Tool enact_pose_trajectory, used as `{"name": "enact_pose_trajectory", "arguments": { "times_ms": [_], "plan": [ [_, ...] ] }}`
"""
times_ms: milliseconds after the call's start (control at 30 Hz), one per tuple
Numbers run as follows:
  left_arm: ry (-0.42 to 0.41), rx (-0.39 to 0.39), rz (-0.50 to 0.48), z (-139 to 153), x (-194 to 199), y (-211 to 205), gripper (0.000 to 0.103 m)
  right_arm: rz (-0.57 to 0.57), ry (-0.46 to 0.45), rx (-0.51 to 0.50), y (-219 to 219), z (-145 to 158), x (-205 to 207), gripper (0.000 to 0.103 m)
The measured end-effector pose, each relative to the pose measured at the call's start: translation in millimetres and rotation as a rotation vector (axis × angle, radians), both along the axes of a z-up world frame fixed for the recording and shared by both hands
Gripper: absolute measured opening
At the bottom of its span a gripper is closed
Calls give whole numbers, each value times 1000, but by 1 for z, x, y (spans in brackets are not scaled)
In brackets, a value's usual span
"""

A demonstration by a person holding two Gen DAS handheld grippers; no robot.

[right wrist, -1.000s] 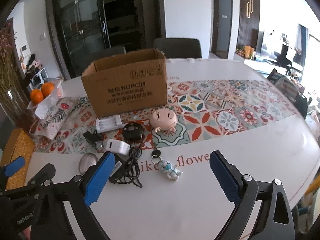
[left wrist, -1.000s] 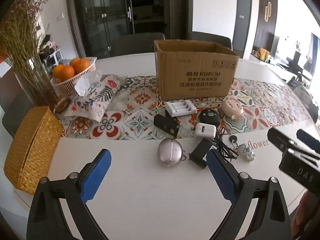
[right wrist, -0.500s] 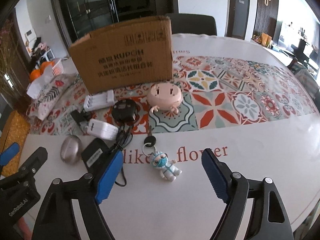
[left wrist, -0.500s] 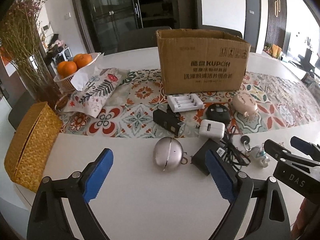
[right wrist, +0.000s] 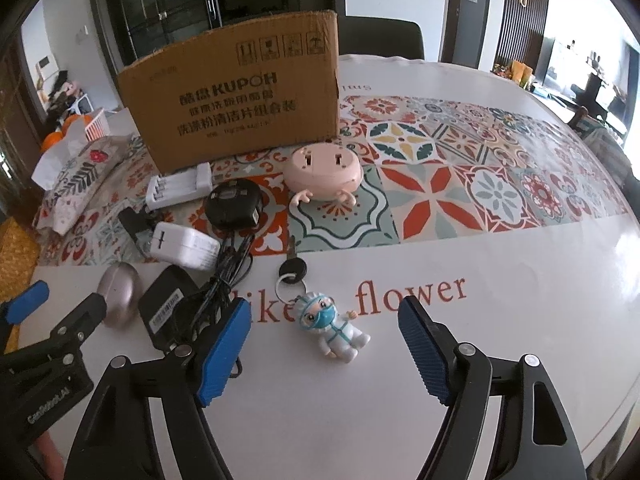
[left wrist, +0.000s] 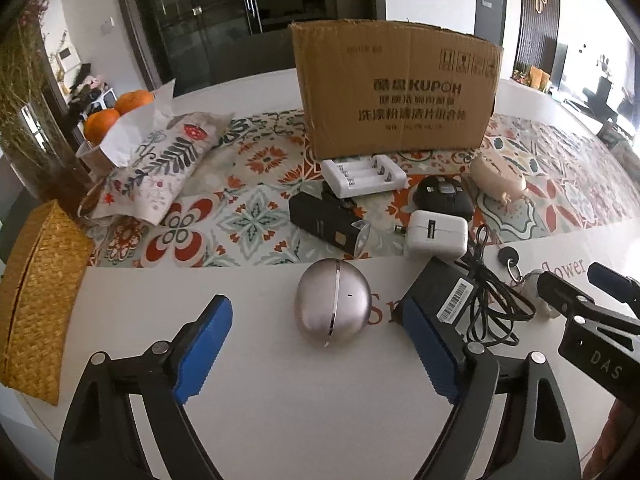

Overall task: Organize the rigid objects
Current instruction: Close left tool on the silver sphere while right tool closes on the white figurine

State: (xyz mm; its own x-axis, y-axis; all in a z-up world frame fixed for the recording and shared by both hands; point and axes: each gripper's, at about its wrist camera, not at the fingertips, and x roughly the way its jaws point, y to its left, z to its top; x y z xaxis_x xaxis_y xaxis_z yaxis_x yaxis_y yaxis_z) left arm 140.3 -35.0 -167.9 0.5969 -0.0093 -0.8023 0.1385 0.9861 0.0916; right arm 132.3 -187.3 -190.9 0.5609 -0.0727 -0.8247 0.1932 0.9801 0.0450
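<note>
Task unstarted: both left gripper and right gripper gaped wide, empty; gadgets lay lower-centre before cardboard box.

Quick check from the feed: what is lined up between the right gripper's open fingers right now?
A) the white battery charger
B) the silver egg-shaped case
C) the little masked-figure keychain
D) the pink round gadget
C: in the right wrist view the masked-figure keychain lies on the table between the open fingers of the right gripper, not yet gripped.
</note>
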Motion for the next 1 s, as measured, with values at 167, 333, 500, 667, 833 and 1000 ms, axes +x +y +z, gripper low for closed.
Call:
{"name": "enact_pose_trajectory", "arguments": {
  "times_ms": [167, 333, 500, 667, 833, 1000],
  "plan": [
    [-3, 16, -23, -8, 4, -2, 86, -11, 4, -14, 0, -9, 2, 74],
    [-6, 13, -27, -12, 9, -2, 84, -27, 5, -22, -1, -14, 5, 73],
    [-6, 20, -35, -19, 13, -2, 79, -24, 8, -33, 2, -18, 7, 71],
    [9, 11, -45, -28, 18, -3, 75, -26, 16, -43, 2, -23, 7, 68],
    [30, 4, -50, -37, 24, -3, 66, -27, 22, -44, 2, -30, 11, 61],
    [42, -20, -69, -43, 28, -3, 56, -26, 24, -30, 2, -33, 12, 52]
  ]
}}
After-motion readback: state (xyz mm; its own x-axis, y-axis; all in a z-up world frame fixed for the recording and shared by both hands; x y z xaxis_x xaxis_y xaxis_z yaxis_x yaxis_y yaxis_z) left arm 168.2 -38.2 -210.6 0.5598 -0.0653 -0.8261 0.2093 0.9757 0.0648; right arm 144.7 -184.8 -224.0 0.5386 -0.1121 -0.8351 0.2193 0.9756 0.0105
